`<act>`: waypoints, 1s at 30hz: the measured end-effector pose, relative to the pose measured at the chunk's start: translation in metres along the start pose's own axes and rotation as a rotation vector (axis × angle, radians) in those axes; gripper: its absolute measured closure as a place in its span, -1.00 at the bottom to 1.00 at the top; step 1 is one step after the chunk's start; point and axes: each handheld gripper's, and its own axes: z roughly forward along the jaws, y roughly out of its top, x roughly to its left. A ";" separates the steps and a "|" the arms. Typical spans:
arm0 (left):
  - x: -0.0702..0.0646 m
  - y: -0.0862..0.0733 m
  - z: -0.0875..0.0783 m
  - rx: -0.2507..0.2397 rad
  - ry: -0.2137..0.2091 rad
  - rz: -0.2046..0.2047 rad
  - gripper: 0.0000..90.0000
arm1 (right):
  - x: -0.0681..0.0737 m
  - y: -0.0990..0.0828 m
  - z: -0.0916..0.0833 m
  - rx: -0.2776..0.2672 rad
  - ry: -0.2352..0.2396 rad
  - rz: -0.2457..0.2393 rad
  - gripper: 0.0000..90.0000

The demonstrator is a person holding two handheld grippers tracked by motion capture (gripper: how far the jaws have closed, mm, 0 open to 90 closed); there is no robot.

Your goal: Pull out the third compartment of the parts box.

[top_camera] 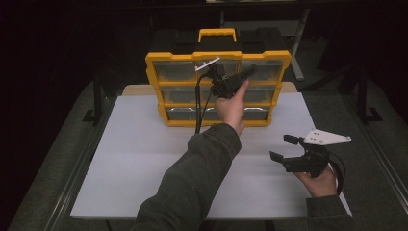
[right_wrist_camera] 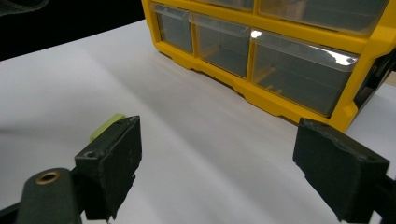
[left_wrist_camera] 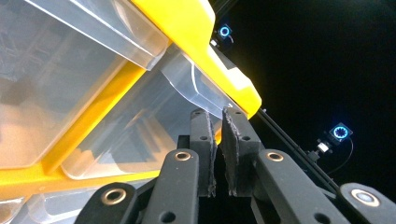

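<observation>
A yellow and black organizer (top_camera: 219, 56) with rows of clear drawers stands at the back of the white table (top_camera: 139, 159). My left gripper (top_camera: 251, 72) is raised to its top row, at the right-hand drawer (top_camera: 267, 70). In the left gripper view the two jaws (left_wrist_camera: 219, 116) stand almost together, pinching the thin clear lip of that drawer (left_wrist_camera: 140, 135) under the yellow frame (left_wrist_camera: 205, 37). My right gripper (top_camera: 283, 147) hovers over the table's right front, open, with nothing between its fingers (right_wrist_camera: 217, 158).
The organizer's bottom row of drawers (right_wrist_camera: 292, 70) lies ahead of the right gripper. A small yellow-green thing (right_wrist_camera: 106, 123) peeks out behind its left jaw. Dark floor and a metal frame surround the table; the table's edge runs close on the right.
</observation>
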 end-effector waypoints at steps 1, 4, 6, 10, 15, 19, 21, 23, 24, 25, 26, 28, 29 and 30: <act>0.000 -0.001 -0.001 -0.002 -0.006 -0.001 0.84 | 0.000 0.000 0.000 0.000 0.000 0.000 -0.67; 0.000 -0.002 -0.002 -0.002 -0.012 -0.001 0.84 | 0.000 0.000 0.000 0.004 0.000 0.001 -0.67; -0.002 -0.003 -0.004 -0.006 -0.010 -0.012 0.85 | -0.001 0.000 0.000 0.006 0.000 0.000 -0.68; -0.003 -0.004 -0.007 0.003 -0.020 -0.007 0.85 | 0.000 0.000 0.001 0.008 0.000 -0.004 -0.67; -0.005 -0.006 -0.011 0.005 -0.033 -0.008 0.85 | 0.000 0.000 0.002 0.011 0.002 -0.004 -0.67; -0.008 -0.008 -0.015 0.012 -0.043 -0.008 0.86 | 0.000 0.000 0.002 0.010 0.003 -0.003 -0.67; -0.009 -0.009 -0.016 0.013 -0.046 -0.007 0.86 | 0.000 0.000 0.002 0.012 0.004 -0.004 -0.68; -0.010 -0.011 -0.019 0.015 -0.051 -0.007 0.86 | 0.001 0.000 0.003 0.013 0.004 -0.007 -0.67; -0.011 -0.012 -0.020 0.017 -0.052 -0.008 0.86 | 0.001 0.000 0.003 0.013 0.004 -0.007 -0.67; -0.012 -0.013 -0.022 0.021 -0.058 -0.006 0.86 | 0.001 0.000 0.003 0.012 0.005 -0.006 -0.68; -0.012 -0.013 -0.022 0.021 -0.058 -0.006 0.86 | 0.001 0.000 0.003 0.012 0.005 -0.006 -0.68; -0.013 -0.014 -0.024 0.024 -0.060 -0.005 0.86 | 0.001 0.000 0.003 0.013 0.005 -0.006 -0.67; -0.014 -0.014 -0.026 0.026 -0.059 -0.003 0.86 | 0.001 0.000 0.003 0.014 0.005 -0.006 -0.68; -0.015 -0.014 -0.027 0.029 -0.058 -0.004 0.86 | 0.001 0.000 0.003 0.015 0.007 -0.003 -0.68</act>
